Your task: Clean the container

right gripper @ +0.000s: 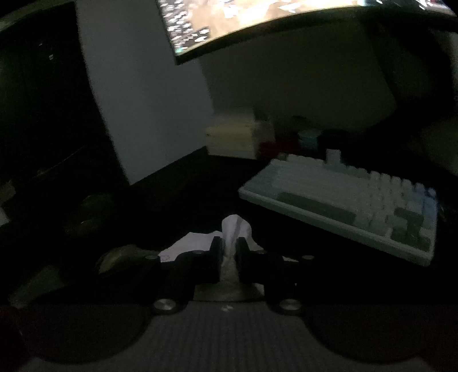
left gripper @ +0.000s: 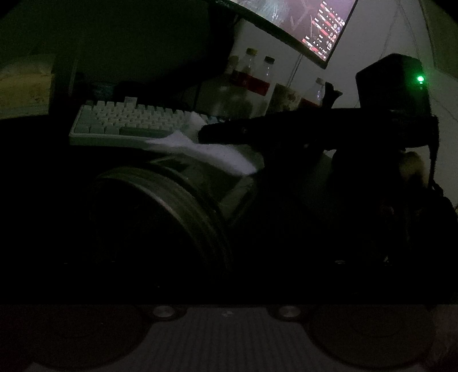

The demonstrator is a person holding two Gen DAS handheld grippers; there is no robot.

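Observation:
The scene is very dark. In the left wrist view a round container [left gripper: 171, 206] with a ridged rim lies tilted close in front of the camera. My left gripper's fingers are lost in the dark, so its hold on the container cannot be made out. A white tissue [left gripper: 206, 151] lies over the container's far side, held by my right gripper [left gripper: 217, 133], which reaches in from the right. In the right wrist view my right gripper [right gripper: 229, 249] is shut on the white tissue [right gripper: 234, 229], which sticks up between the fingers.
A white keyboard [left gripper: 128, 120] [right gripper: 357, 200] lies on the dark desk. A lit monitor [left gripper: 309, 23] [right gripper: 257, 20] hangs above. Several bottles [left gripper: 257, 74] stand by the wall. A pale box [right gripper: 232, 137] sits at the back.

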